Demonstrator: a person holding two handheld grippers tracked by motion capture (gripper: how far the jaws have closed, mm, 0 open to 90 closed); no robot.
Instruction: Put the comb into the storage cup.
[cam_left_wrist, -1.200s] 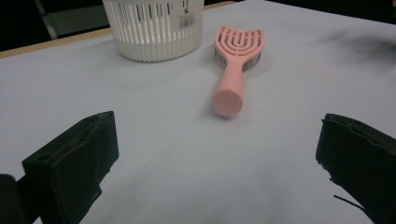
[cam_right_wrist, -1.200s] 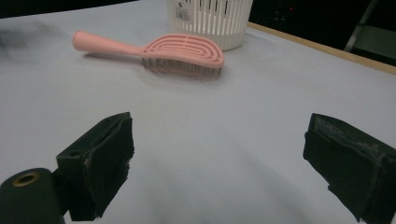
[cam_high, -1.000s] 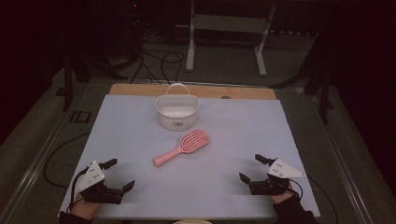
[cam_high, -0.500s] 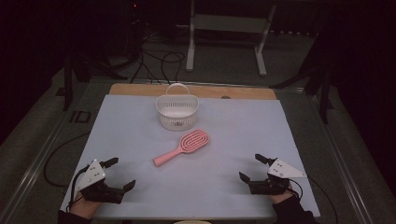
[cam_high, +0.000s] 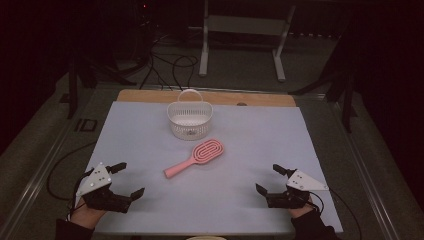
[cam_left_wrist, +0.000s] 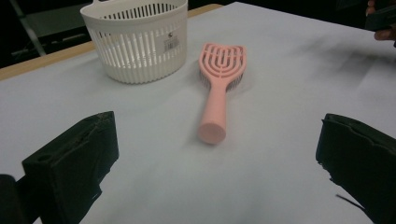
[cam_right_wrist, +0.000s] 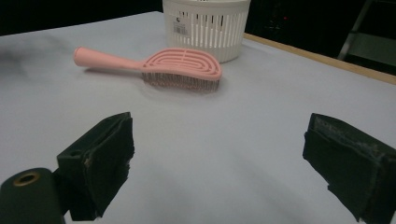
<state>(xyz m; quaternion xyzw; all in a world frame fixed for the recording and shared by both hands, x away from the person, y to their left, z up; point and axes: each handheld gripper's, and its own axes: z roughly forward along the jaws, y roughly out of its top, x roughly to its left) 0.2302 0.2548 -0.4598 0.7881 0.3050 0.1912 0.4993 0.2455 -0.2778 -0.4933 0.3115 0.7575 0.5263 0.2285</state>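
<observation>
On the pale sheet that covers the table, a pink hairbrush lies near the middle with its bristles down, and its handle points toward the person's left side. Just behind the hairbrush stands a white slotted basket with its handle raised; the two are near each other but do not touch. The left gripper rests low at the near left corner, with its jaws wide apart and nothing between them. The right gripper rests at the near right corner, also spread and empty. Both are well apart from the hairbrush, and I judge this to be a waiting position. Because the handle points toward the left gripper, that side probably has the easier reach.
</observation>
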